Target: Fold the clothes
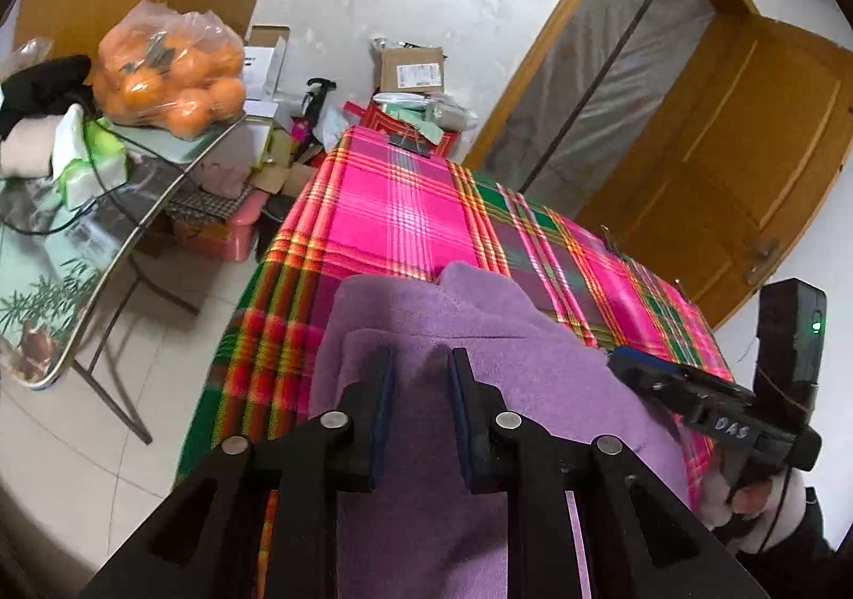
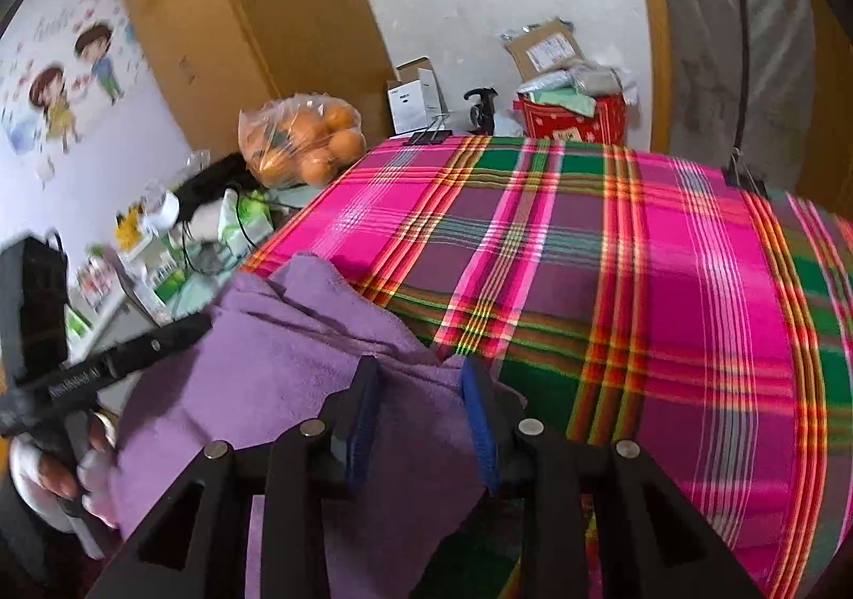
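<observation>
So I'm mid-fold here. The purple fleece [image 1: 480, 364] sits at the near edge of the plaid cloth [image 1: 394, 204] that covers the surface, bunched up in a few layers, with most of the cloth beyond it bare.

My left claw [image 1: 418, 385] has fleece running up between its pads, and the jaws are narrow enough that I'd call it gripping the fleece. My right claw [image 2: 421, 401] is the same deal on the fleece's right side: fabric gathered between the blue pads, jaws closed on a thick wad of it. From each camera I can see the other claw at the fleece's far side, so I've got it held at two spots along the near edge.

My read is that this is the carry-over part of a fold: both grips set, fabric lifted a bit off the cloth.

Next bit needs both claws to travel together, away from me over the cloth, keeping the held edge level so the layers land square. Then let go only once it's lying flat. If one side leads, the fold goes crooked.
</observation>
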Available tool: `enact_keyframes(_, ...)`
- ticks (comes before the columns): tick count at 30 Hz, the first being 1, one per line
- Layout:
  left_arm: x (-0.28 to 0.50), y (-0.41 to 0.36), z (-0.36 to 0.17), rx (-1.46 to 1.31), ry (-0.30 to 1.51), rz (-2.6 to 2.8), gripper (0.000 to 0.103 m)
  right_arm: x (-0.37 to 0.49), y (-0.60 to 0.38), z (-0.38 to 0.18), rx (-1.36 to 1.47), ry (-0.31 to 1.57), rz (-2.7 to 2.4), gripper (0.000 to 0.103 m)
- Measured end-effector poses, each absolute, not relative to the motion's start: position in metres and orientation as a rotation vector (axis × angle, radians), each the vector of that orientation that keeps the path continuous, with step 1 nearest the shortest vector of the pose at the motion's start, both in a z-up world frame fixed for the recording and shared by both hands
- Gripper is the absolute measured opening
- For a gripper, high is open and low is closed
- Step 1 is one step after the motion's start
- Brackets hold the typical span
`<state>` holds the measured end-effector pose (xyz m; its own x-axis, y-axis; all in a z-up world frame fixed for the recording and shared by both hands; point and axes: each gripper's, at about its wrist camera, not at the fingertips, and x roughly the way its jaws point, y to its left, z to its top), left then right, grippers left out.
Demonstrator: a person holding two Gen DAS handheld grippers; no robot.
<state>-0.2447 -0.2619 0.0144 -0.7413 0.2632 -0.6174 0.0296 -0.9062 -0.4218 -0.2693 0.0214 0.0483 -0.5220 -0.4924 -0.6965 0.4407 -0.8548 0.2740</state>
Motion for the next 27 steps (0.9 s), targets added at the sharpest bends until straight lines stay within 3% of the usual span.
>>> enact_keyframes(6,-0.172,-0.253,0.039,-0.995,-0.497,2.828,0.019,-0.196,0.028,0.069,0.999,-0.028,-2.321,0.032)
enact_keyframes(11,-0.133,-0.247,0.025,-1.082,-0.464,2.840,0.018,-0.144,0.027,0.056,1.035,-0.002,-2.276,0.032)
enact_keyframes(21,-0.134,-0.252,0.010,-1.139,-0.578,2.803,0.018,-0.122,0.018,0.046,1.086,0.125,-2.304,0.031)
enact_keyframes(27,-0.127,-0.238,0.010,-1.153,-0.479,2.859,0.018,-0.111,0.011,0.042,1.105,0.188,-2.338,0.031)
